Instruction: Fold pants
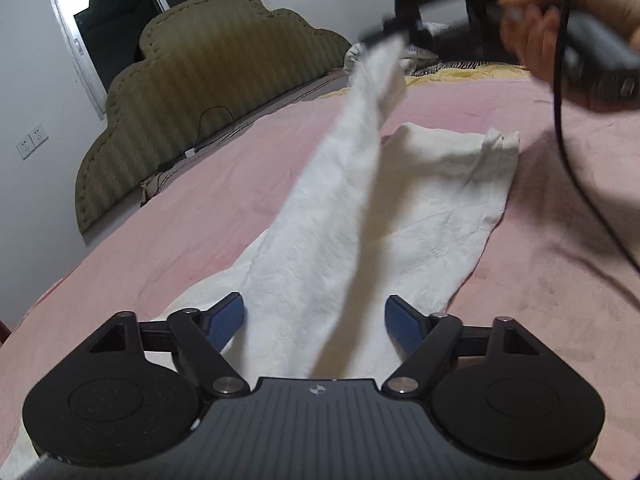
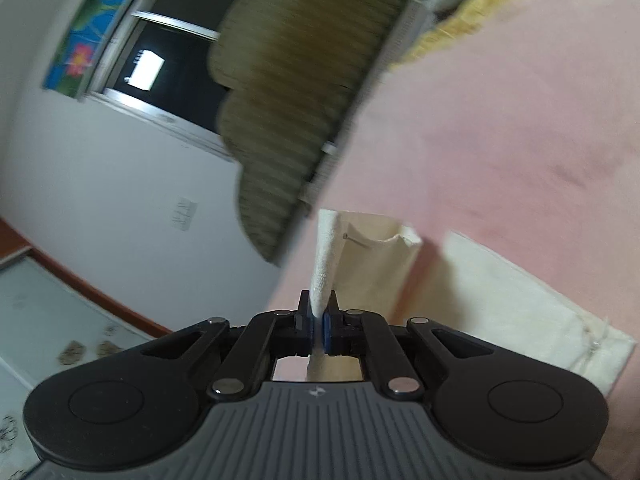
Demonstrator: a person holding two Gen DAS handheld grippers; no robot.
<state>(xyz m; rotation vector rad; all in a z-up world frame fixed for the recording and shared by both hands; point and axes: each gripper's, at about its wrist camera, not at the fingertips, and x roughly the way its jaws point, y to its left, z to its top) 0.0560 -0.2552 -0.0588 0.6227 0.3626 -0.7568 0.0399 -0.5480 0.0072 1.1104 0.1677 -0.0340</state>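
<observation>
White pants (image 1: 436, 200) lie on the pink bedspread (image 1: 200, 208). One leg lies flat toward the far right. The other leg (image 1: 360, 140) is lifted off the bed by its hem and looks blurred. My left gripper (image 1: 316, 320) is open, low over the waist end, with its blue pads on either side of the cloth. My right gripper (image 2: 319, 322) is shut on the hem of the lifted leg (image 2: 326, 272); in the left wrist view it shows at the top, held by a hand (image 1: 384, 32). The flat leg's hem (image 2: 520, 312) shows below it.
An olive striped headboard (image 1: 200, 92) stands along the bed's left side, under a dark window (image 1: 108, 16). A yellow blanket (image 1: 460, 72) and white pillows (image 1: 360, 56) lie at the far end. A black cable (image 1: 560, 128) hangs from the right gripper. A tiled floor (image 2: 48, 312) lies beyond the bed edge.
</observation>
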